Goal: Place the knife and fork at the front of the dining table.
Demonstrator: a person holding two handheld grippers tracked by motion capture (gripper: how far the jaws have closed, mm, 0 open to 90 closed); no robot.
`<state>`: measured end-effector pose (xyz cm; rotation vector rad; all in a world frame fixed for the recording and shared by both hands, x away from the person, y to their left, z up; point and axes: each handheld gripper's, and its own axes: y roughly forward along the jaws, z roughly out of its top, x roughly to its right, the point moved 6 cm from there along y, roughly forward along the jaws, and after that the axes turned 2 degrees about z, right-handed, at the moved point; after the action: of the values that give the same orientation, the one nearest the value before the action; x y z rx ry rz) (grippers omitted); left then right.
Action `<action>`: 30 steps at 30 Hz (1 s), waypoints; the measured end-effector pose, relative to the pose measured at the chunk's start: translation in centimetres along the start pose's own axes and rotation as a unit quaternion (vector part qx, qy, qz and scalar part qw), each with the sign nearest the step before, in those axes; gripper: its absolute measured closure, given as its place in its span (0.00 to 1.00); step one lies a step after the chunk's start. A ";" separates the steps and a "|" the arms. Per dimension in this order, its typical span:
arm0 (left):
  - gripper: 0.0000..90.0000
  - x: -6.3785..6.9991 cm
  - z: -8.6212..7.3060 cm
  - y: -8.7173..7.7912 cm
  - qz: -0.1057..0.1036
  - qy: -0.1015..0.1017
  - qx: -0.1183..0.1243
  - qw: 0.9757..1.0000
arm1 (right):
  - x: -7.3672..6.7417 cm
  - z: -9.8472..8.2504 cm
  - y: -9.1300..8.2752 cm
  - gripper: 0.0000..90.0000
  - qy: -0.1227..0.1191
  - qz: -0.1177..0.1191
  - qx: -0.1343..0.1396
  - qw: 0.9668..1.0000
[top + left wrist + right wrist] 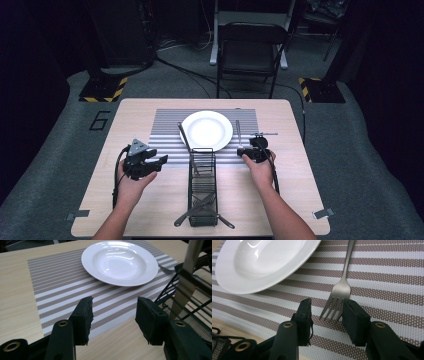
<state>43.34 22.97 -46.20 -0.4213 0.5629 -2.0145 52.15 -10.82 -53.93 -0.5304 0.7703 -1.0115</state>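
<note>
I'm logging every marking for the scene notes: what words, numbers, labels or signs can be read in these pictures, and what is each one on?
"6": one large dark digit on the grey floor mat, left of the table, at in the high view.
Yellow-and-black hazard stripes, no wording: on the two stand bases and.
Plate, fork, striped placemat, wire rack: no text or brand visible.

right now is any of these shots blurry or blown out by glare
High view: dim room, lit table, the plate nearly washed out white, detail soft. Left gripper view: bright highlights on the plate, the near tongs slightly soft. Right gripper view: fork and placemat weave sharp, mild sheen on the plate rim.
</note>
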 end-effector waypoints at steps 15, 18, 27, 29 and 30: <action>0.58 3.5 4.0 -0.5 -0.036 0.022 0.011 0.999 | -1.9 1.7 -5.4 0.67 -0.077 -0.009 0.037 0.996; 0.59 4.3 4.3 -0.3 -0.044 0.022 0.007 0.999 | -1.9 1.3 -6.0 0.67 -0.097 -0.013 0.039 0.994; 0.62 5.6 4.5 0.5 -0.062 0.010 0.011 0.998 | -2.2 0.0 -6.7 0.66 -0.100 -0.010 0.049 0.994; 0.63 5.9 4.5 0.7 -0.067 0.009 0.009 0.998 | -2.2 -0.4 -6.8 0.66 -0.097 -0.007 0.051 0.994; 0.63 6.0 4.5 0.8 -0.069 0.010 0.007 0.998 | -2.3 -0.6 -6.8 0.66 -0.098 -0.005 0.050 0.994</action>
<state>43.41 16.38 -42.50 -0.4429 0.5443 -2.1550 47.28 -11.86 -48.74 -0.5392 0.5413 -0.9859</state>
